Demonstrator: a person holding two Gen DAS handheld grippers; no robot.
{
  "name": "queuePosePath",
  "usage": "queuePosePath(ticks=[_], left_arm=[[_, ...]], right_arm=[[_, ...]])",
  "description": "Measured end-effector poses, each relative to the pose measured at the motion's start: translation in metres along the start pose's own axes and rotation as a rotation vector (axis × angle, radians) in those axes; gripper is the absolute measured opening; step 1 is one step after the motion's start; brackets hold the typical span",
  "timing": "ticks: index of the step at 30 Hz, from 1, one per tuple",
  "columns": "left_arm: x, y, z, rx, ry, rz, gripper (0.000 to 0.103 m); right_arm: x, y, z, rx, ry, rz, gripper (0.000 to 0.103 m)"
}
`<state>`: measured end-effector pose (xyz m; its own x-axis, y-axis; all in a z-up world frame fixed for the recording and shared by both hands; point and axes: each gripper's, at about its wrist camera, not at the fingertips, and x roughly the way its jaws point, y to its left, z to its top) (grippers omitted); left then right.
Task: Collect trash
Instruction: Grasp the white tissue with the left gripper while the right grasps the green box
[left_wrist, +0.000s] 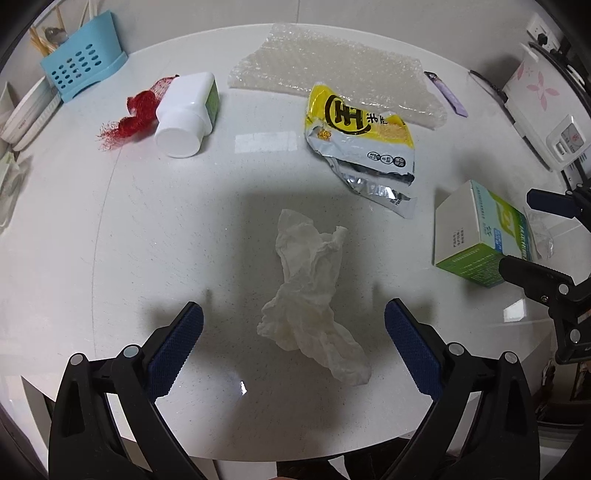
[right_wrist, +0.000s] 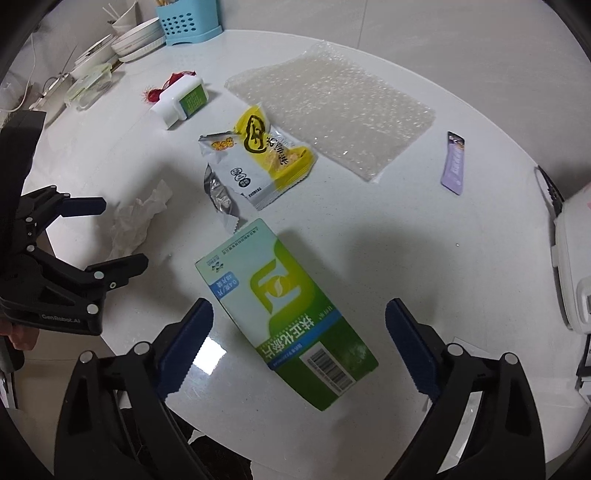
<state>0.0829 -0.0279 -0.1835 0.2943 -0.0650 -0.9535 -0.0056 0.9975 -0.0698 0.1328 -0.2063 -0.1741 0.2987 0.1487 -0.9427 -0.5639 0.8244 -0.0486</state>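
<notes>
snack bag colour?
Snack bag: yellow and white front, black round logo, silver foil inside. Clearest in the left wrist view.

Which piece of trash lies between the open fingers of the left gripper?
The crumpled white tissue; the left gripper frames it, not the other trash.

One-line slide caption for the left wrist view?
Open left gripper poised around a crumpled tissue on the white table, snack wrapper and bubble wrap beyond.

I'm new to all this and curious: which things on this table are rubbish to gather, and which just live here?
Rubbish: crumpled tissue, torn snack bag, green box, bubble wrap, white bottle, red netting, purple sachet.

Just there: blue utensil holder, stacked dishes.
</notes>
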Motion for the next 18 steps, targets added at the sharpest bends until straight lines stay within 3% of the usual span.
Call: queuePosePath(ticks=[10, 18], left_arm=[[0.0075, -0.0016, 0.0014, -0.018, 0.014, 0.024, 0.083], [0.0013, -0.0086, 0.0009, 0.026, 0.001, 0.055, 0.043]], right_arm=[[0.0089, 0.0005, 0.0043, 0.041, 0.036, 0.045, 0.070], [0.0072, 0.0002, 0.0019, 0.079, 0.040, 0.061, 0.060]])
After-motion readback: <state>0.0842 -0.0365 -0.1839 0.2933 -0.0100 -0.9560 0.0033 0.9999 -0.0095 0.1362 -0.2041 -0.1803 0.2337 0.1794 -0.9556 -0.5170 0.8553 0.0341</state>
